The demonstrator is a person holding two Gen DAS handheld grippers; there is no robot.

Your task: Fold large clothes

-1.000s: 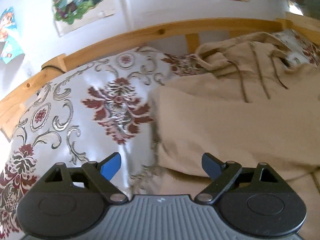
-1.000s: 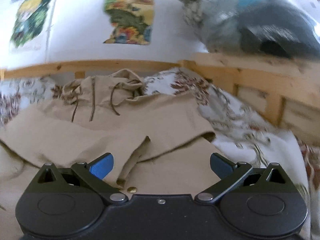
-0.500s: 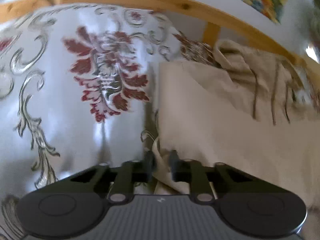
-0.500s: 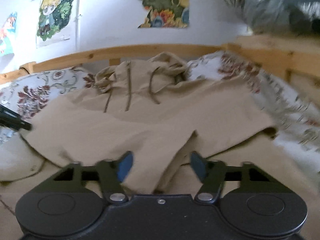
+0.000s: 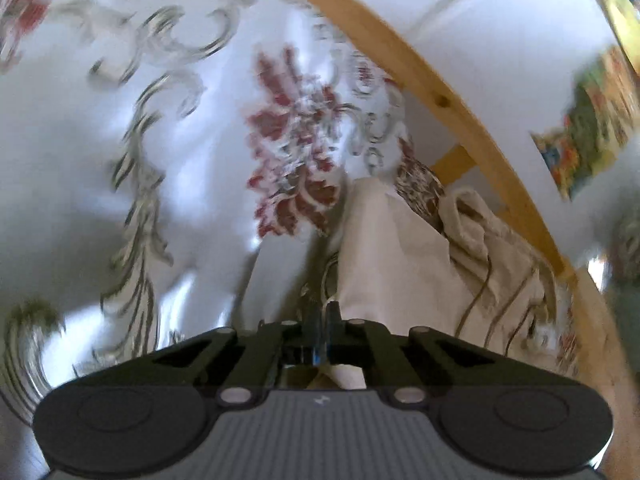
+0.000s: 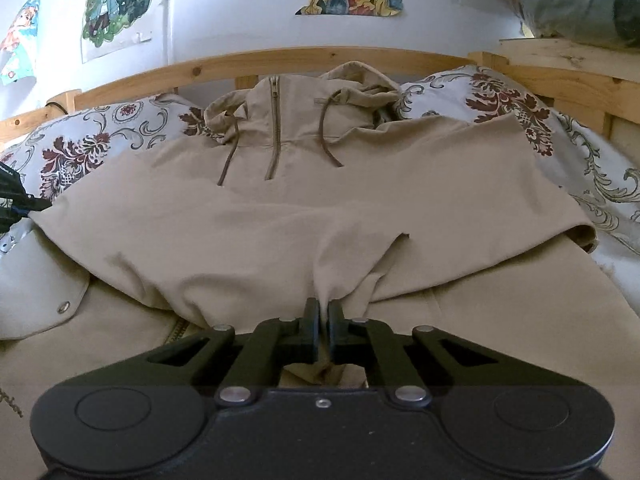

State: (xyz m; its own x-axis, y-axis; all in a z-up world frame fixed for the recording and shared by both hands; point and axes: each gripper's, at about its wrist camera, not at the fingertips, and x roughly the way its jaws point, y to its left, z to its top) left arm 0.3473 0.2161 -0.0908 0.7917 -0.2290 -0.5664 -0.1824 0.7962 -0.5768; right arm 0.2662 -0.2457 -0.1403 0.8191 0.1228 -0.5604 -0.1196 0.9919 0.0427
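Pinching thin cloth edges w/ both jaws nearly closed, right gripper (image 6: 323, 322) on the mid fold just ahead and left gripper (image 5: 322, 326) on the side edge, the beige hooded jacket (image 6: 304, 208) could slip free or bunch if pulled unevenly; no legible writing/brand.

The beige jacket (image 6: 304, 216) is matt woven cloth, smooth with soft creases, with a dull metal zip (image 6: 274, 128), brown cord drawstrings (image 6: 228, 156) and a shiny metal snap (image 6: 63, 306). The bedspread (image 6: 500, 92) is silky, glossy fabric with a damask print. The bed rail (image 6: 320, 56) is bare pale wood with knots. The posters (image 6: 108, 4) on the wall look like thin paper. Both the right gripper (image 6: 323, 316) and the left gripper (image 5: 322, 320) are matt black plastic with small bright metal pivot pins.
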